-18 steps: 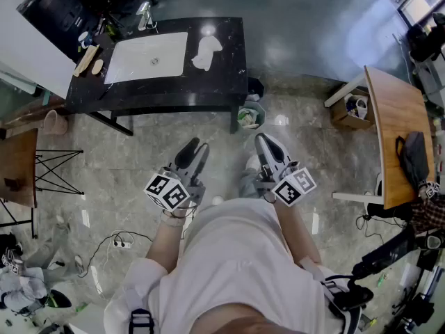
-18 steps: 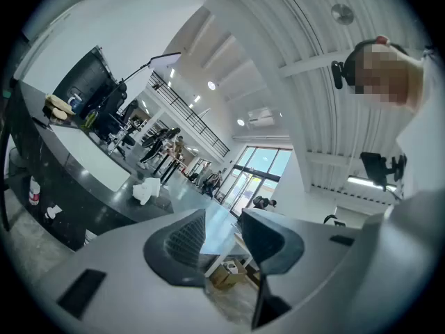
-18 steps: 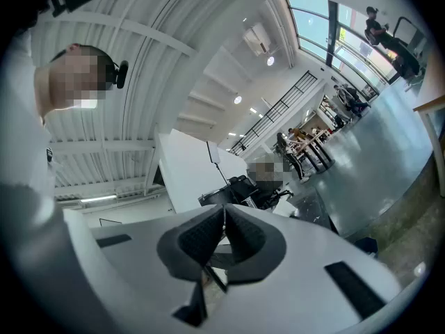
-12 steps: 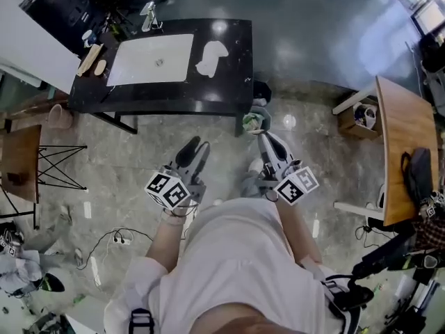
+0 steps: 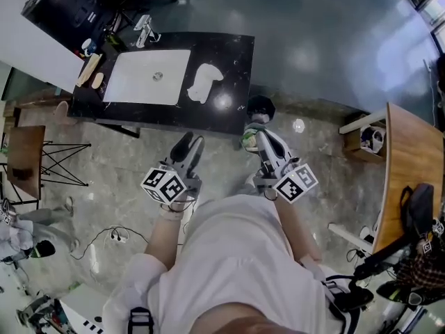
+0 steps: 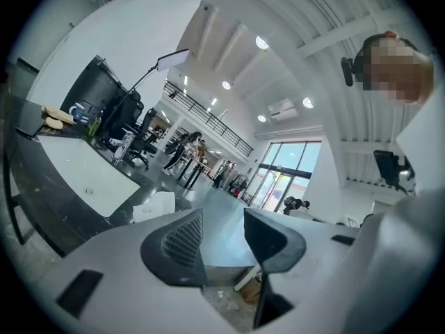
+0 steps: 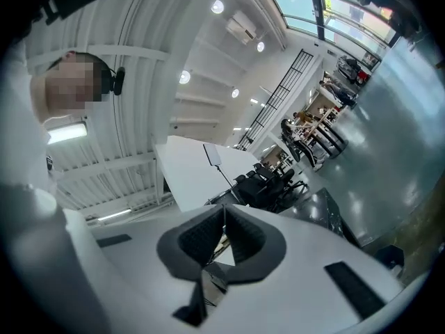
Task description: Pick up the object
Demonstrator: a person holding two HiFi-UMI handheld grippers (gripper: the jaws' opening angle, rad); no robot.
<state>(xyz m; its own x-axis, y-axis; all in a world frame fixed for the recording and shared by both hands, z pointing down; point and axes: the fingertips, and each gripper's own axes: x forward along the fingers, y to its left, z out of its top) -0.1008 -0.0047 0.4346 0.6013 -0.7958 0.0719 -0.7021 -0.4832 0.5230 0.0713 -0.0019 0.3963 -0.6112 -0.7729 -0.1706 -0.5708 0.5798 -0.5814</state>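
I hold my 2 grippers low in front of me, aimed at the black counter (image 5: pixel 235 53) in the upper left of the frame. My left gripper (image 5: pixel 189 145) has its jaws slightly apart and empty, my right gripper (image 5: pixel 263 136) has its jaws pressed together, and the white object (image 5: pixel 204 82) lies on the counter right of the sink (image 5: pixel 132 78)

Bright lamps (image 6: pixel 261 42), floor (image 5: pixel 306 58) glare, fisheye-warped edges.

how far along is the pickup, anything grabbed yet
Done: nothing yet. The white crumpled object lies untouched on the black counter. In hand: nothing. The left gripper has its jaws slightly apart and empty, and the right gripper is shut on nothing. Both are held over the floor, short of the counter. Left: reach the object, close on it and lift.
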